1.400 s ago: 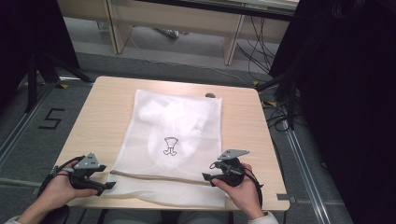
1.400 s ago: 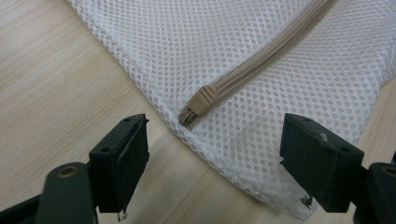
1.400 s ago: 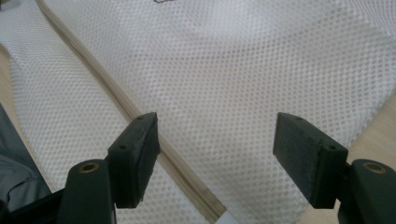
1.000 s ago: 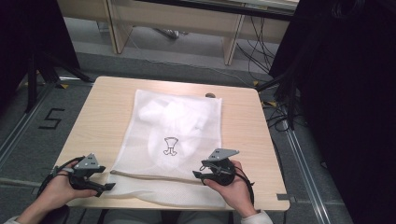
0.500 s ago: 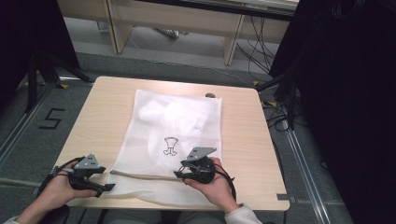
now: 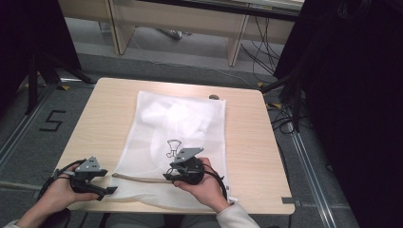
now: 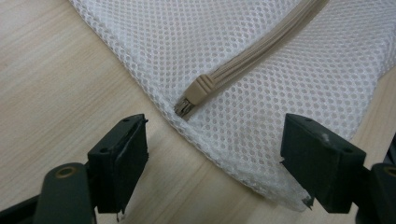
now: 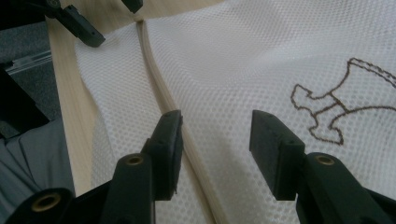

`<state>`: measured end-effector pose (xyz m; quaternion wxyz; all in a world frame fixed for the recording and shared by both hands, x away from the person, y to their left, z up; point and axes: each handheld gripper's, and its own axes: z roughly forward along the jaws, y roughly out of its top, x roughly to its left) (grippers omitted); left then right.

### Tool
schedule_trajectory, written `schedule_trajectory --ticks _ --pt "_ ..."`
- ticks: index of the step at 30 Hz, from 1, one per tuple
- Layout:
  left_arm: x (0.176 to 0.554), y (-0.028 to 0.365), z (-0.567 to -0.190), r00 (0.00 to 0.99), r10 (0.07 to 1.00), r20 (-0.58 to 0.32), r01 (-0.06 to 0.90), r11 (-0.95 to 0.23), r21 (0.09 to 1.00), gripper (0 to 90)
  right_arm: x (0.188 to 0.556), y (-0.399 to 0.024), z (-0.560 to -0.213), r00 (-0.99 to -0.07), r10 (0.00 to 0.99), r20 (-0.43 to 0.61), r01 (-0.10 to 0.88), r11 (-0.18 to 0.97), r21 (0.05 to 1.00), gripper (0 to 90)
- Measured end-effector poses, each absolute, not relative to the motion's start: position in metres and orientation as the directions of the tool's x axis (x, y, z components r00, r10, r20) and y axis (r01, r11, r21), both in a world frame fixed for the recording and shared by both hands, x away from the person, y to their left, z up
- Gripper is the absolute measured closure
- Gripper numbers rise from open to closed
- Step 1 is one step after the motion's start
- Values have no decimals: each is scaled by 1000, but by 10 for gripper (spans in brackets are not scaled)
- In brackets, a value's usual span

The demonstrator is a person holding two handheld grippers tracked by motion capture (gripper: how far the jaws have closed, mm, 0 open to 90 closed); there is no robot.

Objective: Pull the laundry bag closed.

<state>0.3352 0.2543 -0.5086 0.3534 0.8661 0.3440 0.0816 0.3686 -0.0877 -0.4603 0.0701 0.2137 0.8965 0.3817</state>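
Note:
A white mesh laundry bag [image 6: 185, 118] lies flat on the wooden table [image 6: 247, 142], with a brown embroidered figure [image 6: 173, 147] on it and a beige zipper [image 6: 138, 178] along its near edge. My left gripper [image 6: 110, 190] rests at the bag's front left corner. Its jaws stand open, with the zipper's end [image 7: 194, 95] just ahead of the left gripper [image 7: 217, 158]. My right gripper [image 6: 167, 178] is over the bag beside the figure [image 8: 331, 102]. Its jaws have just been closing and are still open, and the right gripper [image 8: 217, 149] has mesh between its jaws, the zipper [image 8: 159, 88] running by one jaw.
A small dark tab [image 6: 214, 97] sits at the bag's far edge. Bare wood lies to the right of the bag. A black bracket [image 6: 287, 201] marks the table's front right corner. Cables [image 6: 285, 118] and dark drapes stand off to the right, and a floor mark "5" [image 6: 52, 121] is at left.
My right gripper has slid left along the bag's near edge, from the front right corner to beside the embroidered figure. The left gripper has stayed put.

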Motion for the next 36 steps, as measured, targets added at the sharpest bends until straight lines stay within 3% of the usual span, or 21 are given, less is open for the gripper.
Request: schedule_trajectory --ticks 8,16,30,36 --pt "336 256 -508 758 646 -97 529 -519 671 225 372 -62 -462 -911 411 33 311 633 709 559" --pt "336 256 -508 758 644 -100 531 -521 668 227 377 -33 -460 -941 339 23 254 657 710 637" --pt "336 256 -509 760 642 -103 531 -521 668 227 379 13 -464 -959 282 36 227 684 693 659" --pt "336 256 -509 762 640 -105 530 -522 669 228 382 35 -468 -963 264 56 231 701 674 708"
